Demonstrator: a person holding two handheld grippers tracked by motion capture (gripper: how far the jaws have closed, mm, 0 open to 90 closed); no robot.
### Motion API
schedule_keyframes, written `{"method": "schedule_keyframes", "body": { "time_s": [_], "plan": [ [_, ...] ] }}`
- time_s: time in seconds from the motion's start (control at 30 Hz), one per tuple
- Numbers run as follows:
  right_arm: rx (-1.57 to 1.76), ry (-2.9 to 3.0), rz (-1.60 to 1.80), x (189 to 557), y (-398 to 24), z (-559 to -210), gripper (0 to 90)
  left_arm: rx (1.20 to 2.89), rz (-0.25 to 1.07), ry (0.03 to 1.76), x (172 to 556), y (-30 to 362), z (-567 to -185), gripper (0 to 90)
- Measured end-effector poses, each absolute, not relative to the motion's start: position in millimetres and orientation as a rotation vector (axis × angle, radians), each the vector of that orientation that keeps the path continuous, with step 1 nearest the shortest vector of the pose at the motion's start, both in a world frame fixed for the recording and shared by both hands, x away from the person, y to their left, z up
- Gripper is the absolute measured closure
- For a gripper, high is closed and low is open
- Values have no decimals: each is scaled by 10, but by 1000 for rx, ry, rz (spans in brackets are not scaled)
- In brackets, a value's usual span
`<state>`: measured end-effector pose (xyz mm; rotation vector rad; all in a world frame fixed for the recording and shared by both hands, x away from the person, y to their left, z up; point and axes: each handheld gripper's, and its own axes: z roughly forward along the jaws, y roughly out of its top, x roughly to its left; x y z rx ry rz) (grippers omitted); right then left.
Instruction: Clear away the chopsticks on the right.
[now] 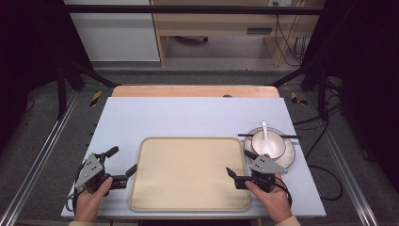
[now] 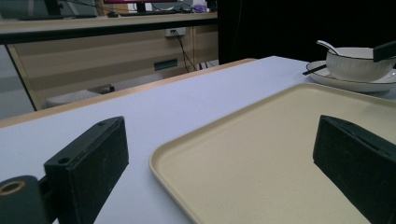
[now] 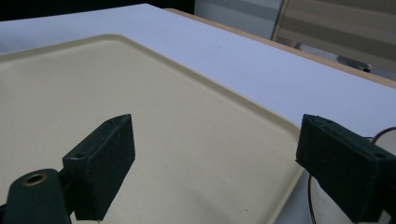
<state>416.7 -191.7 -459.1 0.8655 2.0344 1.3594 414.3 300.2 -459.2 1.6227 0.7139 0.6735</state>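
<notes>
Tray, beige and empty, flat on the white table, straddled at 2 opposite short sides by the 2 grippers. Long axis running from one gripper to the other.

Left gripper: jaws spread wide, nothing between the pads, left rim of the tray lying in the gap, 1 jaw over the tray floor and 1 over bare table. No contact visible yet.

Right gripper: jaws likewise wide and empty, right rim of the tray passing between them, 1 jaw inside the tray, 1 outside just beside the plate.

Equally near, each hand to its own edge; likely a 2-handed lift, turning on each rim sitting squarely between its jaws before closing.

Farther off, beyond the right gripper: bowl on that plate, spoon in it, chopsticks across the far side.
</notes>
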Motion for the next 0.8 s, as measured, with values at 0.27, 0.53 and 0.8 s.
{"method": "schedule_keyframes", "body": {
  "time_s": [0.27, 0.53, 0.8],
  "plan": [
    [849, 2061, 1289, 4105, -1930, -4557, 139, 1662, 672, 712, 4131, 2975, -4599, 33],
    [737, 2032, 1141, 3861, -2042, -4030, 383, 1667, 669, 707, 4108, 2982, -4601, 39],
    [862, 1970, 1085, 4125, -2682, -3739, 649, 1664, 672, 715, 4110, 2978, -4595, 45]
  ]
}}
